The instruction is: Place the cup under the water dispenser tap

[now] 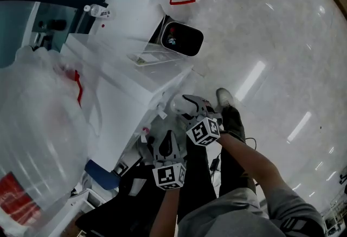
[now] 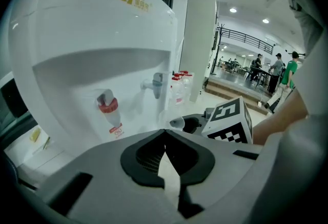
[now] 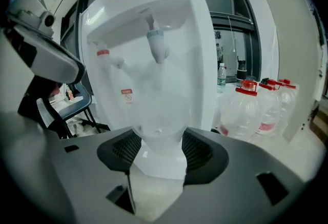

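Observation:
A clear plastic cup [image 3: 156, 120] sits between the pads of my right gripper [image 3: 159, 143], which is shut on it. The cup hangs in front of the white water dispenser [image 3: 154, 23], below its blue tap [image 3: 156, 42]; a red tap [image 3: 103, 54] is further left. In the head view the right gripper [image 1: 187, 110] holds the cup [image 1: 179, 104] beside the dispenser [image 1: 122, 81]. My left gripper [image 1: 164, 142] is close behind it, its jaws closed with nothing between them [image 2: 165, 133]. The left gripper view shows the red tap [image 2: 107, 106], the blue tap [image 2: 156, 83] and the cup [image 2: 177, 123].
A big water bottle [image 1: 38, 138] tops the dispenser. Several red-capped water jugs [image 3: 253, 110] stand on the floor to its right. A black bin [image 1: 181, 39] lies beyond it, and a blue chair [image 1: 103, 173] stands on its near side. People [image 2: 277, 69] are far off.

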`<state>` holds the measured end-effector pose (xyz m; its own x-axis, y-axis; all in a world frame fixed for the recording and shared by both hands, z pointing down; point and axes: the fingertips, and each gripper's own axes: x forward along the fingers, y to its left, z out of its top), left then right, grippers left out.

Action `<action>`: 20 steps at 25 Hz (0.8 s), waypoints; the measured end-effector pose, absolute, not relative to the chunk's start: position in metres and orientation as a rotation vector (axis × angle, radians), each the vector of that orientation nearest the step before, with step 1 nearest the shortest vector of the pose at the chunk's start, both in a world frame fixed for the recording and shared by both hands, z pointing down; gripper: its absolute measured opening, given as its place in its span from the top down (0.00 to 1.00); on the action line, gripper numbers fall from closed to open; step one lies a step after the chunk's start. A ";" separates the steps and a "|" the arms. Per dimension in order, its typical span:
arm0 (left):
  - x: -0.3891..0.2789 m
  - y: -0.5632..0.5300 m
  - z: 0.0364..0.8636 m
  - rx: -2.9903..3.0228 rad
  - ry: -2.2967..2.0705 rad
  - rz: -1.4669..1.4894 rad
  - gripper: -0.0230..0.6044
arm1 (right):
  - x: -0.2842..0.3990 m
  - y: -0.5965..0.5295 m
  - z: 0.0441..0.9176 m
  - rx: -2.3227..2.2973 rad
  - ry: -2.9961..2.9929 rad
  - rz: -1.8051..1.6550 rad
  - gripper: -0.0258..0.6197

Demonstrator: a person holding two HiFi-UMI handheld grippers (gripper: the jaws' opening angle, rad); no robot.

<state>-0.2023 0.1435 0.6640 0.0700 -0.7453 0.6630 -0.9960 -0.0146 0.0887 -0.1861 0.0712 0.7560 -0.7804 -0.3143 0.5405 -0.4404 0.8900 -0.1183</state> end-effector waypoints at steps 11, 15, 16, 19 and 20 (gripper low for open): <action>-0.219 0.141 0.721 1.825 -1.686 0.659 0.95 | -0.216 0.064 0.810 0.516 -2.546 0.289 0.58; -0.223 0.141 0.739 1.818 -1.677 0.670 0.95 | -0.226 0.064 0.820 0.496 -2.563 0.264 0.58; -0.225 0.141 0.742 1.810 -1.677 0.669 0.95 | -0.229 0.064 0.824 0.489 -2.562 0.256 0.58; -0.230 0.142 0.748 1.797 -1.683 0.664 0.95 | -0.232 0.062 0.834 0.478 -2.551 0.243 0.58; -0.230 0.142 0.748 1.798 -1.683 0.665 0.95 | -0.233 0.061 0.837 0.476 -2.549 0.245 0.58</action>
